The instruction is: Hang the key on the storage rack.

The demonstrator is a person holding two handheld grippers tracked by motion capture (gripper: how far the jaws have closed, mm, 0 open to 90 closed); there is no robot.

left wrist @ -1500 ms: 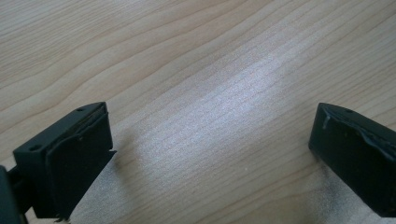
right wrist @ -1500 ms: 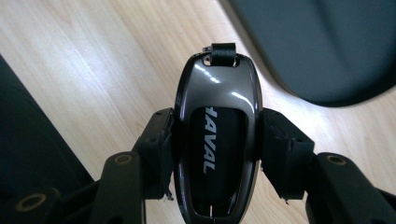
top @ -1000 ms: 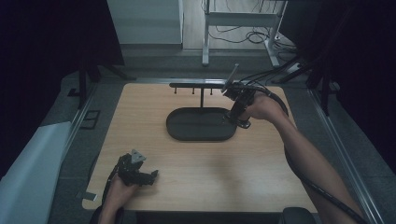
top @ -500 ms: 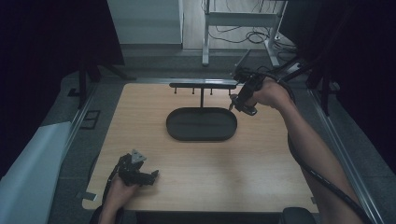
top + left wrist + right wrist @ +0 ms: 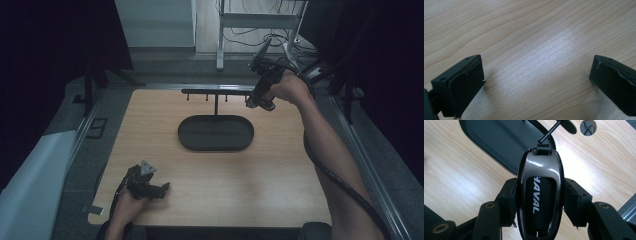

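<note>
Jaws on lettered key fob (image 5: 539, 192), seemingly black.

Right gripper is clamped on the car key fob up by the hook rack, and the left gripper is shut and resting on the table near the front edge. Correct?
Not quite. The left gripper is open: the left gripper view shows its jaws wide apart with bare table between them. The rest holds: the right gripper is clamped on the car key fob near the hook rack.

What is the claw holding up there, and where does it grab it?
The right claw grips a black car key fob by its two long sides. The left claw holds nothing.
</note>
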